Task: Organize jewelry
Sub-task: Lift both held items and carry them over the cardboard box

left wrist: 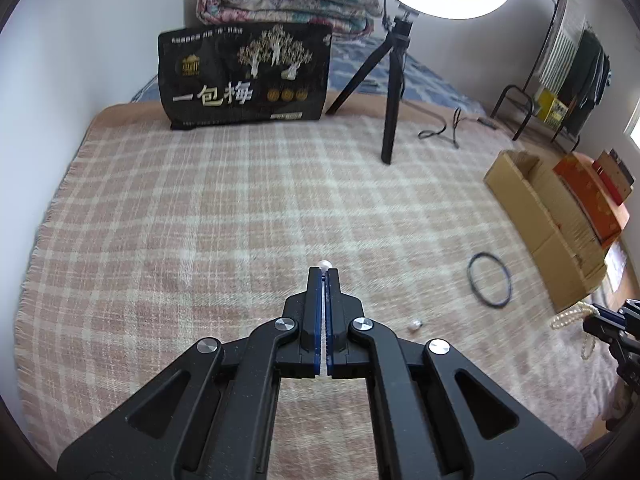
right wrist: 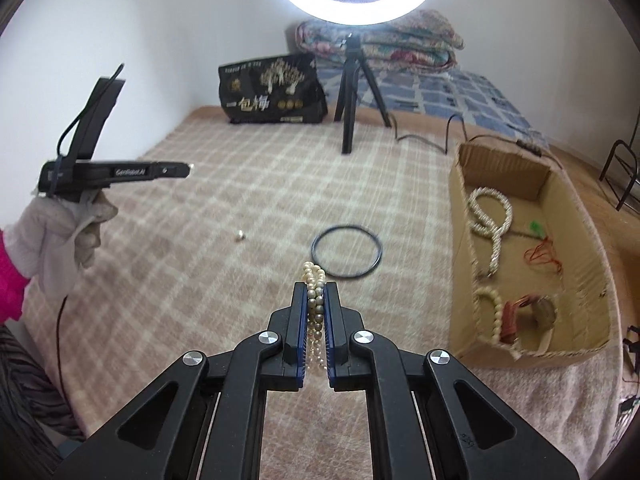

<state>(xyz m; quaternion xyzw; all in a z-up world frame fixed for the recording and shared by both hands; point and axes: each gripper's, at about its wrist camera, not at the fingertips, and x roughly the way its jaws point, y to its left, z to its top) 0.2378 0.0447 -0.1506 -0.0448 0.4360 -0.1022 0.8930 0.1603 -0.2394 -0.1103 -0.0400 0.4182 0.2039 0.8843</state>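
The right gripper is clamped on a multi-strand pearl bracelet, its beads bunched between the blue-lined fingers and poking out past the tips, above a pink plaid blanket spread over a bed. The left gripper is closed tight on a small pearl-like bead at its fingertips; from the right wrist camera it is seen held off the blanket in a gloved left hand.

Just beyond the bracelet, a thin black ring bangle lies flat on the blanket. A small silvery bead-like piece lies loose to its left, well apart from it.

To the right, an open cardboard box rests on the blanket, holding a looped pearl necklace, another pearl strand, red cord, a small green item and a brownish piece too blurred to name.

Farther back stands a black tripod carrying a lit ring light, beside a black snack bag printed with gold trees. A folded floral quilt lies against the far wall.
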